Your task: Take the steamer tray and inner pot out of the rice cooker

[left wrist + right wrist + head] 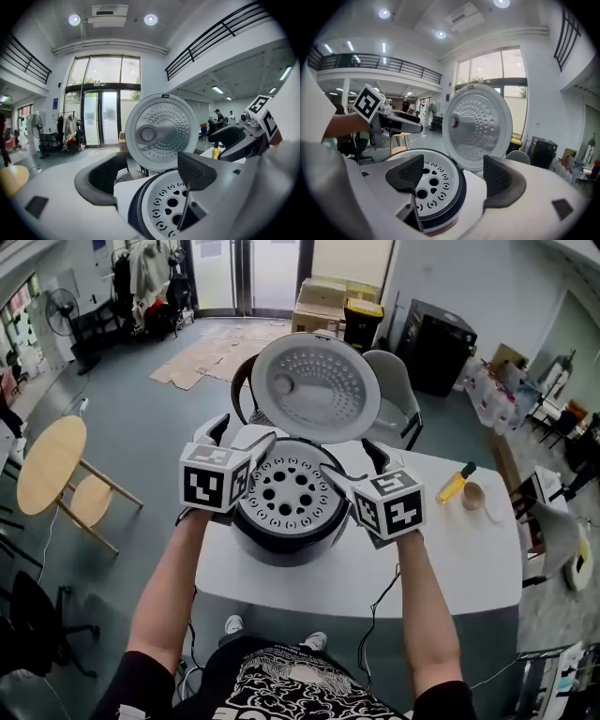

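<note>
The steamer tray [289, 495] fills the mouth of the rice cooker [281, 545], so the inner pot cannot be seen in any view. In the head view the left claw [246, 434] and the right claw [352, 465] cover the tray's two sides. No view shows whether their jaws touch its rim. The yellow thing [453, 484] on the desk [450, 559] is too small to name.

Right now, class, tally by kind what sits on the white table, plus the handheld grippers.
Rice cooker: 1
Steamer tray: 1
Yellow bottle: 1
Tan cup: 1
Grippers: 2, the left gripper and the right gripper, both open
Total: 6
</note>
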`<action>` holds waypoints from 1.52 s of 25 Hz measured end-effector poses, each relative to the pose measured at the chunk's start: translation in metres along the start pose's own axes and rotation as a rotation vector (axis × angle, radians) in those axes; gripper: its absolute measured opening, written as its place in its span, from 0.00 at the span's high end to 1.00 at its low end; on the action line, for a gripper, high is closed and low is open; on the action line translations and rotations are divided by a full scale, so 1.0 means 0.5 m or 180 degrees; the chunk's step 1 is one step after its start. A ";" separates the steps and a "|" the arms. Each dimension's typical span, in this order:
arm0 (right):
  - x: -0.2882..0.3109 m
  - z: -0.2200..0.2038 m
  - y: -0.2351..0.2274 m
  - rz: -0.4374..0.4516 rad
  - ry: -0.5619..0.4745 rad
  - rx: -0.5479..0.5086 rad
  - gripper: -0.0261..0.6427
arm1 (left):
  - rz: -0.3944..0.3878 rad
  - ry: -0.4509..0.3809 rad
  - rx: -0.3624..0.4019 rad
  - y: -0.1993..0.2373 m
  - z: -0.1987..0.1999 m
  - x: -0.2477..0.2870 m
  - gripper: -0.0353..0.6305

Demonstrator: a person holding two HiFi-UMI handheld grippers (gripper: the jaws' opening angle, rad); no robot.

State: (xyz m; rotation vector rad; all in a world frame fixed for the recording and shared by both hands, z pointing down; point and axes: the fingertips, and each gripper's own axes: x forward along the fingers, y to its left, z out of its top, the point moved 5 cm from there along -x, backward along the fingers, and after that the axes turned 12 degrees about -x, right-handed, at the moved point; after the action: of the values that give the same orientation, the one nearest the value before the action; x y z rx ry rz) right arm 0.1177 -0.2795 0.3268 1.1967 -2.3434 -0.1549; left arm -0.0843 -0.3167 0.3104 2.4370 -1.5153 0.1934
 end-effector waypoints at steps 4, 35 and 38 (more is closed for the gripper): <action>0.026 0.004 0.019 0.0344 0.0014 -0.0267 0.37 | 0.0218 -0.0024 -0.0105 0.002 -0.016 -0.030 0.36; 0.224 -0.052 0.255 0.2775 0.1555 -0.2620 0.41 | 0.0406 0.0157 -0.0233 0.062 -0.102 -0.104 0.36; 0.237 -0.058 0.263 0.2856 0.1704 -0.2734 0.43 | 0.0411 0.0186 -0.0248 0.077 -0.111 -0.113 0.36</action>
State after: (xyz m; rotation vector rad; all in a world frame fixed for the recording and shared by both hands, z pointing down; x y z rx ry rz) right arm -0.0218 -0.2892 0.4390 -0.2311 -1.7783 -0.4015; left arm -0.1425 -0.2683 0.3552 2.2558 -1.6242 0.2239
